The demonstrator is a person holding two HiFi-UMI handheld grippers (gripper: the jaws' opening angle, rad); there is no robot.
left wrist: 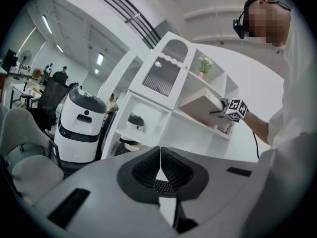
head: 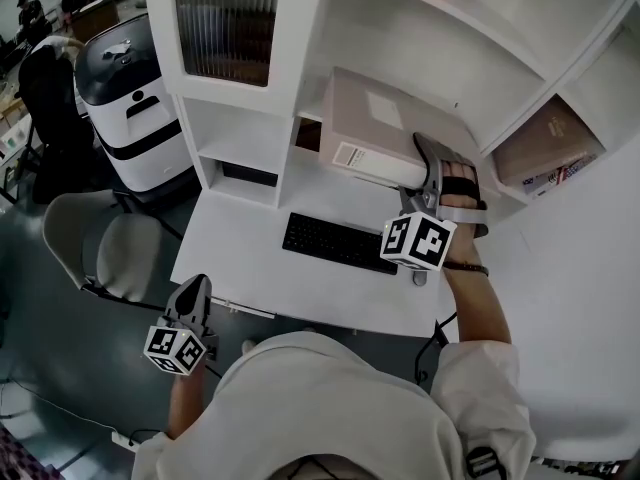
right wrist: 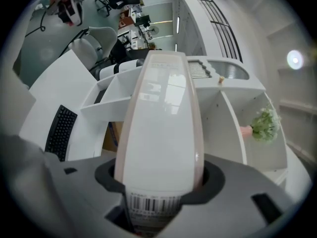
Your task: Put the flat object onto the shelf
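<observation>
My right fingers (right wrist: 214,180) grip the barcode end of the flat object (right wrist: 161,118), a pale pink box with a white edge, pads pressed on both faces. The right gripper (head: 432,173) holds it over the tabletop's (head: 250,263) back edge, right of centre. The object's far end pokes into the middle bay of the white shelf (head: 400,28), above and behind the keyboard (head: 338,241). Cannot tell if it touches the shelf board. The left fingers (left wrist: 143,170) are closed together with nothing between them. The left gripper (head: 190,303) hangs off the tabletop's front left corner, near the grey chair (head: 100,243). Books (head: 550,153) lie in the shelf's right bay.
</observation>
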